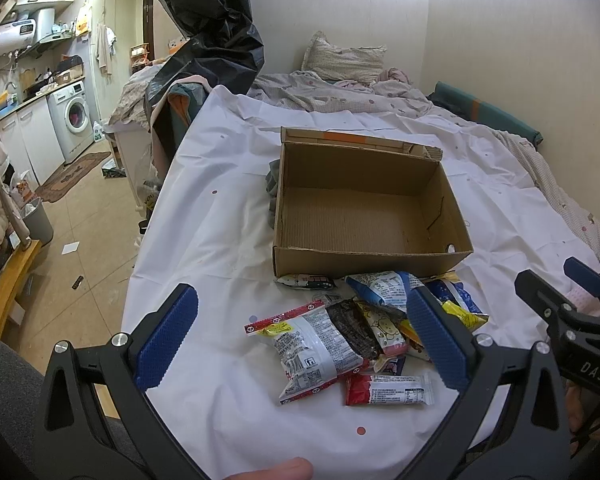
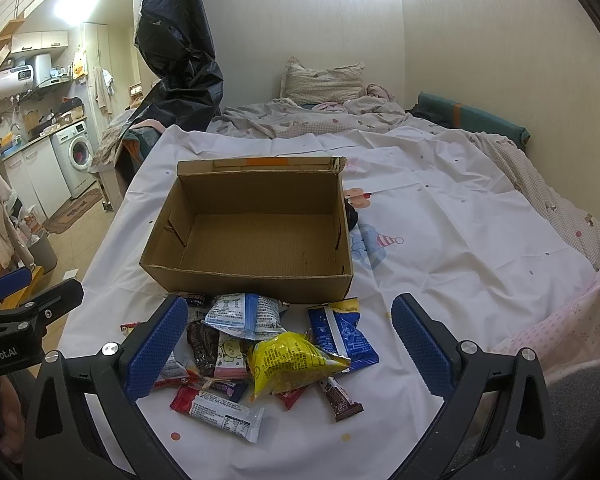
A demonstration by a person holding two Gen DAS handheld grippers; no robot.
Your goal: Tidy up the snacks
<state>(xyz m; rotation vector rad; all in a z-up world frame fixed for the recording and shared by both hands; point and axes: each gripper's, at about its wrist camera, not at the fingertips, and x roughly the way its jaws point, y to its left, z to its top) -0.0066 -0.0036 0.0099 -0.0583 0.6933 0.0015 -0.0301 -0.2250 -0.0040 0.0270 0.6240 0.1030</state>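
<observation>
Both hand-held grippers hover wide open and empty over the snack pile (image 2: 260, 352) on the bed's near edge, right hand-held gripper (image 2: 286, 344) nearest the yellow packet (image 2: 292, 360), left hand-held gripper (image 1: 300, 336) over the grey packet (image 1: 312, 352), empty cardboard box (image 2: 256, 276) just beyond.

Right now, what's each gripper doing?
Left gripper: jaws open, holding nothing, above the snack pile.
Right gripper: jaws open, holding nothing.

Matt corrugated cardboard box (image 2: 256, 236), glossy plastic snack packets (image 2: 268, 344), creased white cloth sheet (image 2: 460, 248)
</observation>
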